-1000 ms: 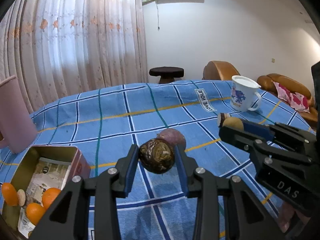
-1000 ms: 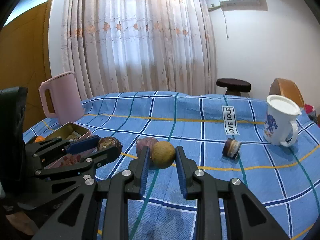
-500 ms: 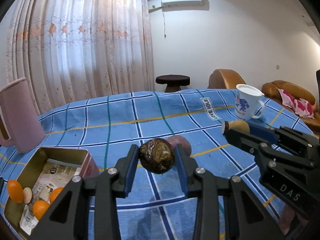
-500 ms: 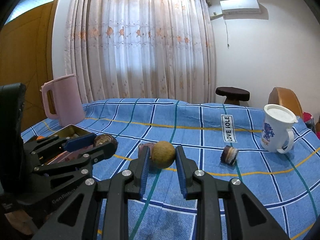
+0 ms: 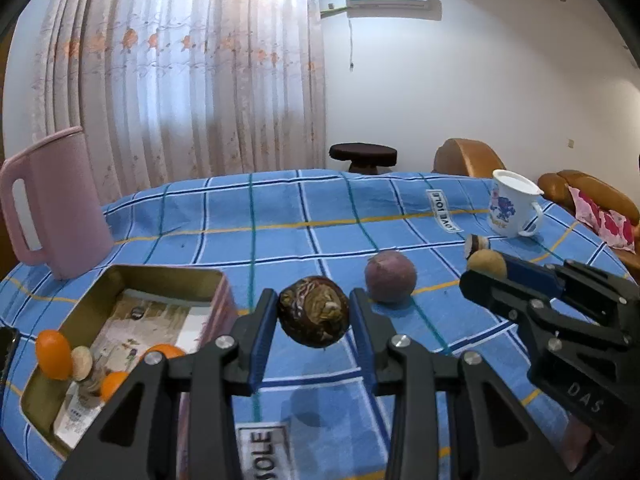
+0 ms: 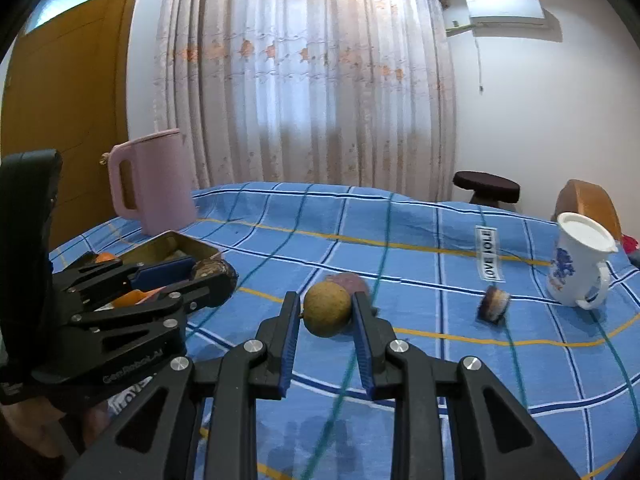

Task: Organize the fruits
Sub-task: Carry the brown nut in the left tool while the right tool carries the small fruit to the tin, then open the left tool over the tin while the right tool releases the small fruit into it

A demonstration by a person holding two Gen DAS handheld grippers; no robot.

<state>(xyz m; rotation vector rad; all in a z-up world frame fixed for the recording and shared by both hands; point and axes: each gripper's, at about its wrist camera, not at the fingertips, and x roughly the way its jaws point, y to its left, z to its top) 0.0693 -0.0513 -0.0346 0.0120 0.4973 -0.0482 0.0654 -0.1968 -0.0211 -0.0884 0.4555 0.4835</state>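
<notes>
My left gripper [image 5: 314, 312] is shut on a dark wrinkled brown fruit [image 5: 313, 316], held above the blue checked cloth just right of the open metal tin [image 5: 168, 280]. The tin holds several small oranges [image 5: 53, 354]. My right gripper [image 6: 326, 312] is shut on a round tan fruit [image 6: 327, 309], held above the cloth; it shows in the left wrist view [image 5: 486, 264] too. A purple round fruit [image 5: 390, 276] lies on the cloth between the grippers. A small cut fruit piece [image 6: 494, 304] lies further right.
A pink jug [image 5: 56, 204] stands behind the tin at the left. A white mug with a blue print [image 5: 512, 210] stands at the far right. Beyond the table stand a dark stool [image 5: 362, 156] and brown chairs [image 5: 466, 158].
Both grippers have risen with their fruits and shifted left toward the tin. The tin now sits closer to the left gripper.
</notes>
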